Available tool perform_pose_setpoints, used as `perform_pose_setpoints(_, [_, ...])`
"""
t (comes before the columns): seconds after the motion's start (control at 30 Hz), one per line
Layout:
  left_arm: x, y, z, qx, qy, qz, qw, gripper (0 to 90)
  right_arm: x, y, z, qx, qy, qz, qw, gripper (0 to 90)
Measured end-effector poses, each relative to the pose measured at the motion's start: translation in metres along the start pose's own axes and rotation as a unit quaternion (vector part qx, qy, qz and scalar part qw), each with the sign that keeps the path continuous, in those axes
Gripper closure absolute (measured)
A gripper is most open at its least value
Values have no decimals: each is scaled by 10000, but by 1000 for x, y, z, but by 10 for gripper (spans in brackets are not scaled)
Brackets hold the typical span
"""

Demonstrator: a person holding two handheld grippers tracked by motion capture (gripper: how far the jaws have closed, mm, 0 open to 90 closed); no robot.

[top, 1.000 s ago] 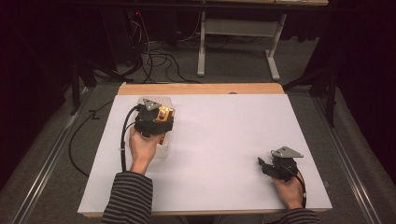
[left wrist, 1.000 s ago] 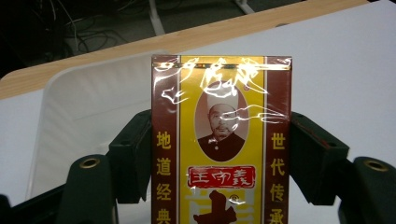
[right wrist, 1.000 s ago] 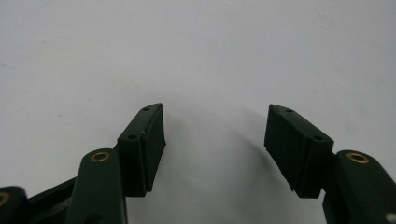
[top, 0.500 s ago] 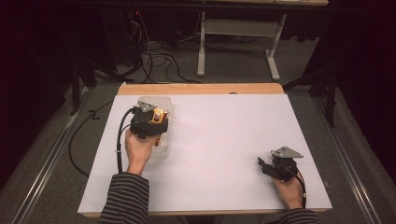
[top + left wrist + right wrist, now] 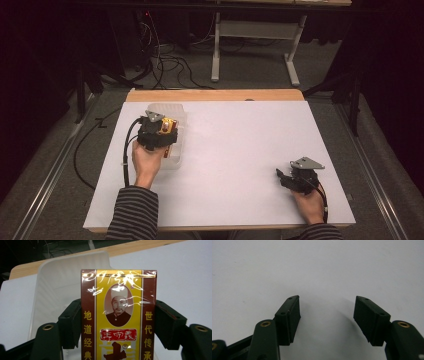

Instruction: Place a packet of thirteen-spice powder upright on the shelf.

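- Box (image 5: 118,315) of seasoning, red and yellow with a portrait and Chinese lettering under glossy wrap, sits clamped between the jaws of the left gripper (image 5: 118,325), one pad on each red side panel.
- Beneath and behind it lies a clear plastic tray (image 5: 60,285); in the high view the box (image 5: 167,127) hangs over that tray (image 5: 172,107) near the desk's far left corner.
- Judged from this, the step in hand is either setting the box into the tray or lifting it out; which one I cannot tell.
- If it is placing, the next move calls for lowering the box inside the tray walls, level, before the jaws part.
- Right gripper (image 5: 328,315) rests with jaws wide apart and nothing between them, over the bare white desk (image 5: 324,265), well apart from the tray (image 5: 300,177).
- Hidden: the box's lower end is cut off, and glare blurs its top edge.
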State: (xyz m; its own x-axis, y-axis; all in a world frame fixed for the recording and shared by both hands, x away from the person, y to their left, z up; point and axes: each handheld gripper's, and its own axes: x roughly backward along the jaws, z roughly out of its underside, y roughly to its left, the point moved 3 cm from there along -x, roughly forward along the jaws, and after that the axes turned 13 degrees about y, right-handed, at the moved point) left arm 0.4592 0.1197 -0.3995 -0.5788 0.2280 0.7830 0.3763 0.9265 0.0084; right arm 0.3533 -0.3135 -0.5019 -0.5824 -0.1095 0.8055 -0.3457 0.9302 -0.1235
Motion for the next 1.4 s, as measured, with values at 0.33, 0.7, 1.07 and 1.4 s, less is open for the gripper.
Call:
perform_pose_setpoints(0.33, [-2,5,8,74,-28,-55,10000,325,0,0,0,3,0,5,10000,386])
perform_pose_setpoints(0.7, [0,9,17,148,28,-91,9998,320,0,0,0,-2,2,5,10000,386])
perform_pose_setpoints(1.07, [5,7,25,88,61,-131,9999,320,0,0,0,2,0,3,10000,385])
perform_pose_setpoints(1.4, [7,5,36,54,114,-129,9998,320,0,0,0,2,1,5,10000,385])
